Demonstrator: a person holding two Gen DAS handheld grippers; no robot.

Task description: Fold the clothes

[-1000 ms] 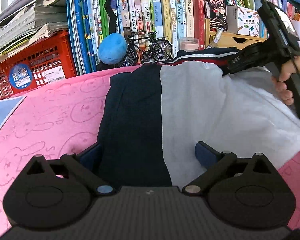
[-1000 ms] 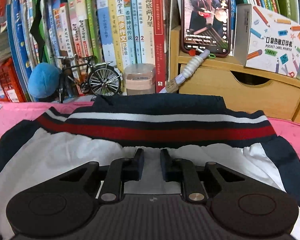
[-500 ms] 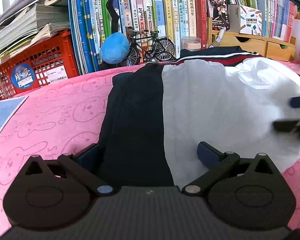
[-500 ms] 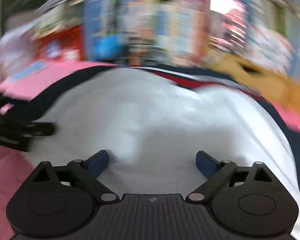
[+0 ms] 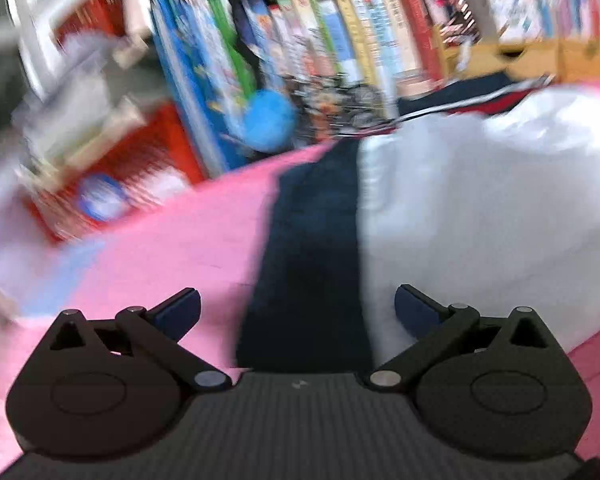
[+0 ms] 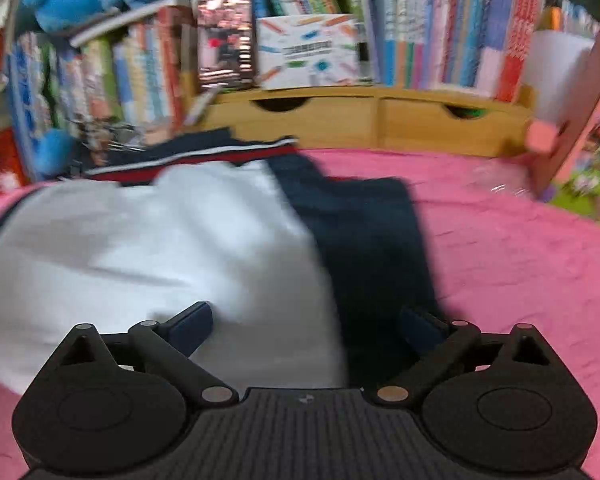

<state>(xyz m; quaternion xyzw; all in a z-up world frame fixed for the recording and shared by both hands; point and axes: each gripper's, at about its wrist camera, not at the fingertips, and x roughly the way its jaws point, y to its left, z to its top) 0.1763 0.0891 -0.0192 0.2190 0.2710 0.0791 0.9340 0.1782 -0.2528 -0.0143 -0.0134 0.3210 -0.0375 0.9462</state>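
A folded garment, white (image 5: 480, 208) with navy side panels (image 5: 312, 248) and a red and white striped band (image 6: 188, 160), lies on the pink cloth (image 5: 172, 248). My left gripper (image 5: 298, 312) is open over its near left edge, straddling the navy panel. My right gripper (image 6: 306, 326) is open over its near right edge, where white (image 6: 140, 240) meets navy (image 6: 372, 248). Neither holds anything. Both views are blurred.
Behind the garment stand a row of books (image 5: 340, 40), a blue ball (image 5: 266, 120), a red crate (image 5: 112, 176) at the left, and wooden drawers (image 6: 380, 120). A pink box (image 6: 572, 120) stands at the far right. Pink cloth (image 6: 520, 248) lies right of the garment.
My right gripper let go of the garment's waistband, opened, and swung back to the near right edge. My left gripper stayed open and tilted and shifted left.
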